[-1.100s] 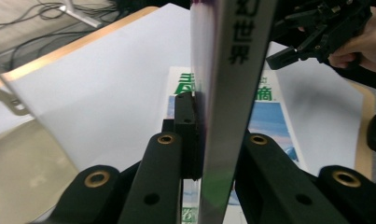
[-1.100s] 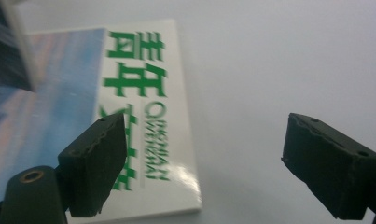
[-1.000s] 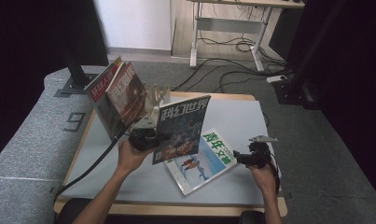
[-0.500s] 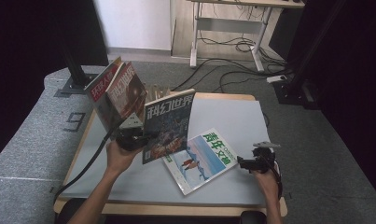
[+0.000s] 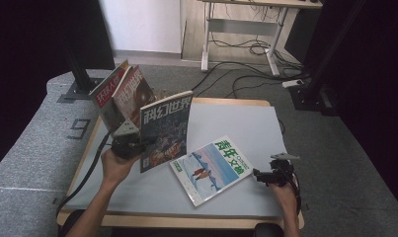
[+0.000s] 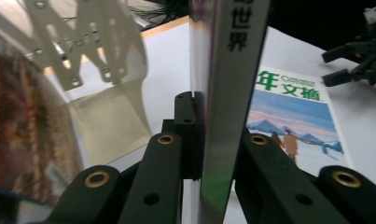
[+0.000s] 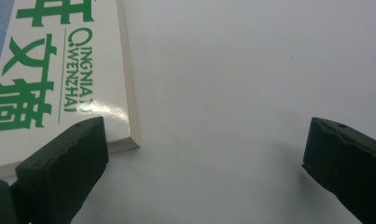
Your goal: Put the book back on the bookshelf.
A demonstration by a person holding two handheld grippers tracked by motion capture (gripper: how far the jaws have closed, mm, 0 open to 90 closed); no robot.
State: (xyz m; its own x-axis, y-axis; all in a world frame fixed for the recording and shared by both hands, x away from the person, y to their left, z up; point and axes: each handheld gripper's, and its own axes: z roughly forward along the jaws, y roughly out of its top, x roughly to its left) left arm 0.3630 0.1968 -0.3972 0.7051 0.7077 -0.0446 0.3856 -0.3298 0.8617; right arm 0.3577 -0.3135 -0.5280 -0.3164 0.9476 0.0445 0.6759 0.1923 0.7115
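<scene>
My left gripper [image 5: 143, 143] is shut on the lower edge of a dark science-fiction magazine [image 5: 165, 129] and holds it upright above the table's left half. In the left gripper view the jaws [image 6: 213, 119] clamp its white spine [image 6: 230, 79]. Just left of it, two red-covered magazines [image 5: 121, 94] lean in a metal bookstand [image 6: 78, 51]. A blue-and-white magazine [image 5: 211, 169] with green characters lies flat near the table's front. My right gripper [image 5: 262, 175] stands open just right of that magazine, low over the mat; its corner [image 7: 69, 79] lies by the left jaw.
A grey mat [image 5: 236, 123] covers the wooden table [image 5: 226, 102]. A black cable [image 5: 83, 177] trails from the left gripper off the front left edge. A desk frame with cables [image 5: 241, 34] stands on the floor beyond. Bare mat lies at back right.
The left gripper has carried the upright dark magazine leftward, closer to the two standing magazines. The right gripper has shifted slightly and stays open beside the flat magazine.
</scene>
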